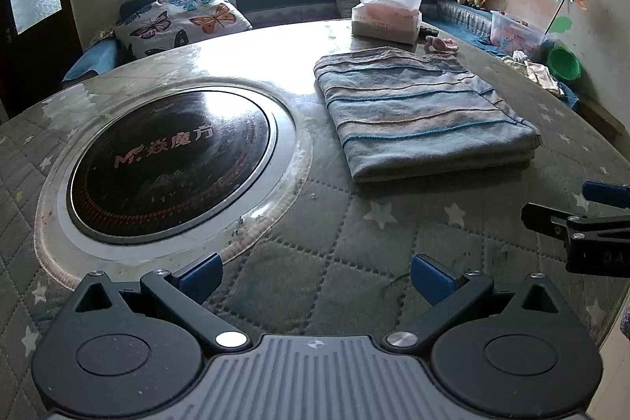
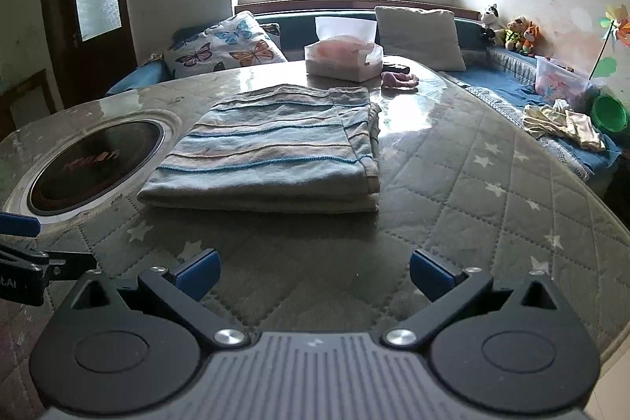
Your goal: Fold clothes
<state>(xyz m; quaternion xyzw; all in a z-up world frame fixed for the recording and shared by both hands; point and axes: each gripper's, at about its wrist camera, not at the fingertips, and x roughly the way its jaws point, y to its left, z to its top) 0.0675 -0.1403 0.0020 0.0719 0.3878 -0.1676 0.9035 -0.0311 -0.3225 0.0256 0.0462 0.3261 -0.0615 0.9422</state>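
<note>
A striped blue-grey garment (image 1: pixel 425 113) lies folded in a flat rectangle on the quilted round table (image 1: pixel 334 223). It also shows in the right wrist view (image 2: pixel 275 152). My left gripper (image 1: pixel 315 280) is open and empty, over the table's near edge, short of the garment. My right gripper (image 2: pixel 315 276) is open and empty, just in front of the garment's near edge. The right gripper's fingers (image 1: pixel 551 219) show at the right edge of the left wrist view. The left gripper's fingers (image 2: pixel 23 227) show at the left edge of the right wrist view.
A round black cooktop (image 1: pixel 173 160) is set into the table left of the garment. A tissue box (image 1: pixel 388 16) and a small pink item (image 1: pixel 441 45) stand behind it. A bench with pillows (image 1: pixel 181 16), toys, a green bowl (image 1: pixel 564 63) and loose clothes (image 2: pixel 563 124) runs behind.
</note>
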